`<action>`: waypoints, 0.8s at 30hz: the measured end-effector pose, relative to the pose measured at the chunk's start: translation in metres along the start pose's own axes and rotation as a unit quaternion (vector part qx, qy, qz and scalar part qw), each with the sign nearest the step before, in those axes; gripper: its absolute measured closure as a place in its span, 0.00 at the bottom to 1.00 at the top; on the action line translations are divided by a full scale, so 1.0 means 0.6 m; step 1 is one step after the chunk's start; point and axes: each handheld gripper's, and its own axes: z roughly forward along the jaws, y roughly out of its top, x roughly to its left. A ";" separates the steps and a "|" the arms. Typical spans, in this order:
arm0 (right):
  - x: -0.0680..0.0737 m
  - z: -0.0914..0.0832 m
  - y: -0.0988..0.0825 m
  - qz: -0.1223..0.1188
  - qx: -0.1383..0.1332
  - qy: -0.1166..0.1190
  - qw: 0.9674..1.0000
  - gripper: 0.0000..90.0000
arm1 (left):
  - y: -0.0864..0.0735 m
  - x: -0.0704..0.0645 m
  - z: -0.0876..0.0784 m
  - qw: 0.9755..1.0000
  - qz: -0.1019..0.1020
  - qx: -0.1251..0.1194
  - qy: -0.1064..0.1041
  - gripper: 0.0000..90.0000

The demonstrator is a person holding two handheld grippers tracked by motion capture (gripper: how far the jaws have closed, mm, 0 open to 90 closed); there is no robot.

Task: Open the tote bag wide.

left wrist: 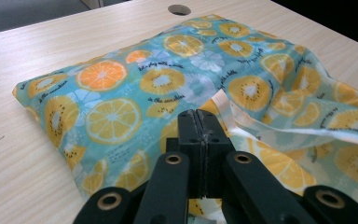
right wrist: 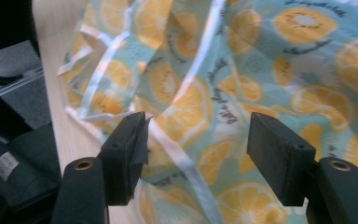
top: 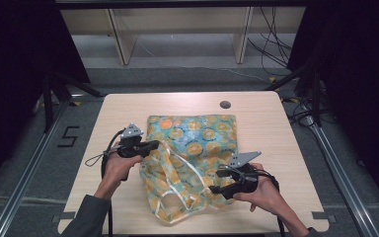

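Dark room all around, with a light wood tabletop (top: 128, 106) in the middle of the high view and a cable hole (top: 225, 104) near its far edge. A fruit-print bag (top: 197, 131) lies at centre frame, its far half flat and neat, its near half rumpled toward lower centre with white straps (top: 170, 195) looping out. The left gripper (top: 154, 144) sits at the bag's left edge, centre left of the frame; the right gripper (top: 216, 180) is at the lower right of the bag, over the rumpled part.

Left gripper view: jaws pressed together low in the middle, and they look clamped on the bag's (left wrist: 121, 93) cloth next to a white strap (left wrist: 228, 109) that runs off to the right. The bag looks flat from here, so I'd guess nothing is in it, though I can't see inside.

Right gripper view: jaws wide apart with the bag (right wrist: 261, 60) between and behind them, and a strap (right wrist: 177, 154) crosses the gap. The left fingertip (right wrist: 133, 140) is touching or just over the cloth.

My read is they're mid-way through folding or straightening the bag: left side pinned, right side lining up a grab. The next move needs the right jaws to close on that loose edge or strap without bunching more fabric.
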 end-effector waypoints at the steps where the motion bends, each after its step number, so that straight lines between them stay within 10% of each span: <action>1: 0.003 0.004 0.000 0.002 -0.002 0.013 1.000 0.43 | 0.000 0.000 0.002 1.000 -0.006 -0.002 0.000 0.99; 12: 0.000 0.015 -0.002 -0.051 0.022 -0.009 0.998 0.97 | -0.002 0.006 0.003 1.000 -0.014 -0.002 0.000 0.98; 24: 0.037 0.026 0.010 -0.040 0.030 0.009 0.999 0.49 | -0.005 0.015 0.001 1.000 -0.013 0.002 0.006 0.98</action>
